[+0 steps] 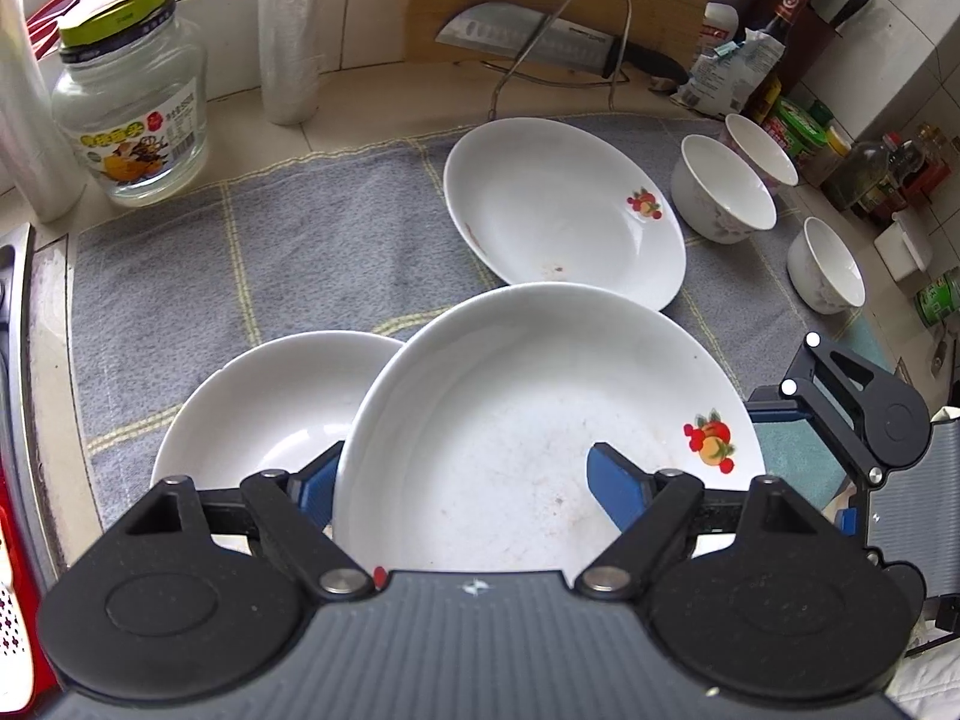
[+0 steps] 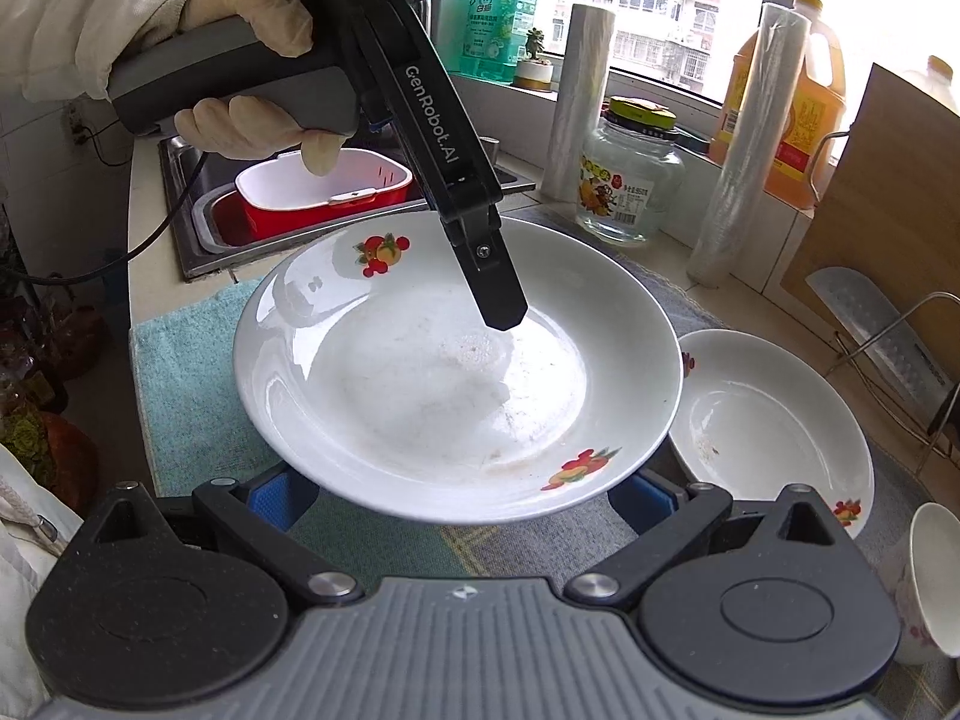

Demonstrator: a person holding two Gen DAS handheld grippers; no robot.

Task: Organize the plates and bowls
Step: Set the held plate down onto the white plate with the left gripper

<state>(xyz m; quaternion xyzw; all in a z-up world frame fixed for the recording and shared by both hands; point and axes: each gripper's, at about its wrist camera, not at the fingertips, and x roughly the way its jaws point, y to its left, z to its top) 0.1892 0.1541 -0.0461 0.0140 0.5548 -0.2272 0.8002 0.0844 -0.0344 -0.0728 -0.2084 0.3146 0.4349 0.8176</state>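
Observation:
A large white plate with fruit prints (image 1: 516, 420) is held tilted above the grey towel (image 1: 270, 252). My left gripper (image 1: 462, 480) straddles its near rim, one blue pad inside and one outside; whether the jaws press on the rim I cannot tell. The right wrist view shows one left finger (image 2: 498, 294) reaching into the plate (image 2: 420, 372). My right gripper (image 2: 462, 495) is open, its blue pads under the plate's near edge. A second plate (image 1: 270, 408) lies under its left side, a third plate (image 1: 564, 210) farther back. Three small white bowls (image 1: 723, 189) stand at the right.
A glass jar (image 1: 129, 120), rolls of plastic wrap (image 1: 288, 30), a cleaver (image 1: 540, 39) on a wire rack and a cutting board line the back. Sauce bottles (image 1: 870, 168) crowd the right corner. A sink with a red and white basket (image 2: 324, 192) lies to the left.

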